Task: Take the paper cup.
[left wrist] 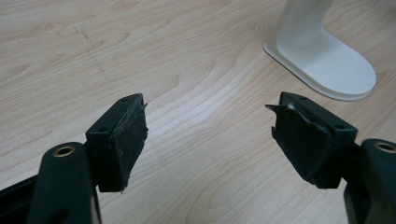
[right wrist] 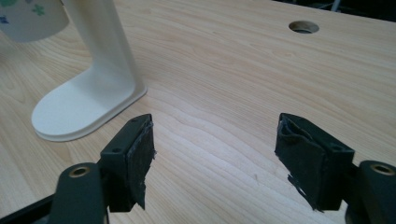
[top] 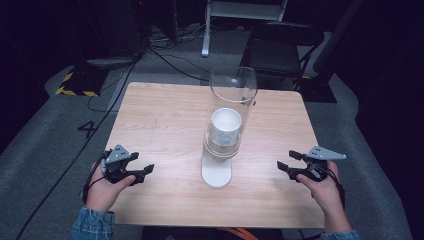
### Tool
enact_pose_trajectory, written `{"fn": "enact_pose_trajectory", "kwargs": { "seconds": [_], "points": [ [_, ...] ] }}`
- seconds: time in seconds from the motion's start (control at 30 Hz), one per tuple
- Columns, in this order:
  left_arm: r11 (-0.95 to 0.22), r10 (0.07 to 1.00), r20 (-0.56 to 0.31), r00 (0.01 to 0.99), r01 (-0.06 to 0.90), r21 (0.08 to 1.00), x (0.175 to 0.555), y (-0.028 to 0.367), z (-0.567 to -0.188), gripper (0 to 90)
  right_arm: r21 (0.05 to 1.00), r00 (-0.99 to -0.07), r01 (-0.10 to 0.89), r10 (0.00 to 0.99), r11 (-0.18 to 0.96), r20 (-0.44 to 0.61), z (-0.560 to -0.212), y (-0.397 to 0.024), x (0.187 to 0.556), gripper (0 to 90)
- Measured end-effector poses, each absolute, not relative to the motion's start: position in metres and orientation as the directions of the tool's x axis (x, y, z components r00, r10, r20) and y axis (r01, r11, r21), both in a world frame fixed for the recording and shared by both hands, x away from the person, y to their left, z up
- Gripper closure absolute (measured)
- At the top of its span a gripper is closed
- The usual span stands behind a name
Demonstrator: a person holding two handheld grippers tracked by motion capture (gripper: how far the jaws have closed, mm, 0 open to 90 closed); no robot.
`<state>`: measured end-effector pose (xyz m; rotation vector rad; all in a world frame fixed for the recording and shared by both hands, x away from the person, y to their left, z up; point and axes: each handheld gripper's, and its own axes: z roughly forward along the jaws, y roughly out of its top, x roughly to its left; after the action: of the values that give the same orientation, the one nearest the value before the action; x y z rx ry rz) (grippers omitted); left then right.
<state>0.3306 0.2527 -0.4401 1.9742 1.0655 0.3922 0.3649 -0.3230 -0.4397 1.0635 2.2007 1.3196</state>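
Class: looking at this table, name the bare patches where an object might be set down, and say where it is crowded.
Bare wood lies left of the cup dispenser, beyond the left gripper, and right of it, beyond the right gripper. The table is crowded only mid-table, around the dispenser's white base.

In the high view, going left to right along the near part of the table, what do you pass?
Left tool → white stand base → right tool. Both tools are open and hold nothing.
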Motion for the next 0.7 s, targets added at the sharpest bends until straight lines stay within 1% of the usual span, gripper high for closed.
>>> {"fn": "enact_pose_trajectory", "kwargs": {
  "seconds": [0.13,0.27,0.3,0.33,0.37,0.43,0.5,0.57,0.7],
  "points": [
    [-0.292,0.799,-0.107,0.592,0.537,0.791,0.33,0.252,-0.44,26.2,0.865,-0.652,0.413,0.755,0.284,0.064,-0.44,-0.318,0.364,30.7],
    [-0.28,0.801,-0.113,0.587,0.536,0.796,0.33,0.254,-0.439,26.7,0.86,-0.668,0.421,0.74,0.288,0.08,-0.441,-0.304,0.363,32.5],
    [-0.276,0.806,-0.11,0.582,0.533,0.8,0.33,0.255,-0.438,26.8,0.864,-0.689,0.425,0.715,0.27,0.115,-0.442,-0.292,0.364,32.7],
    [-0.276,0.806,-0.11,0.582,0.533,0.8,0.33,0.255,-0.438,26.8,0.864,-0.689,0.425,0.715,0.27,0.115,-0.442,-0.292,0.364,32.7],
    [-0.269,0.811,-0.109,0.574,0.532,0.803,0.33,0.255,-0.439,26.9,0.873,-0.718,0.407,0.685,0.268,0.124,-0.443,-0.277,0.365,32.6],
    [-0.273,0.812,-0.104,0.574,0.532,0.802,0.33,0.256,-0.44,27.0,0.882,-0.745,0.39,0.654,0.264,0.134,-0.444,-0.262,0.366,32.0],
    [-0.269,0.811,-0.109,0.574,0.533,0.802,0.328,0.256,-0.44,27.1,0.888,-0.773,0.372,0.62,0.27,0.136,-0.444,-0.247,0.367,31.6],
    [-0.269,0.812,-0.108,0.573,0.532,0.803,0.327,0.256,-0.44,27.2,0.891,-0.782,0.364,0.609,0.271,0.135,-0.444,-0.24,0.368,31.5],
    [-0.261,0.816,-0.115,0.566,0.538,0.802,0.325,0.258,-0.441,27.3,0.902,-0.821,0.326,0.558,0.284,0.121,-0.445,-0.212,0.371,29.8]
  ]
}}
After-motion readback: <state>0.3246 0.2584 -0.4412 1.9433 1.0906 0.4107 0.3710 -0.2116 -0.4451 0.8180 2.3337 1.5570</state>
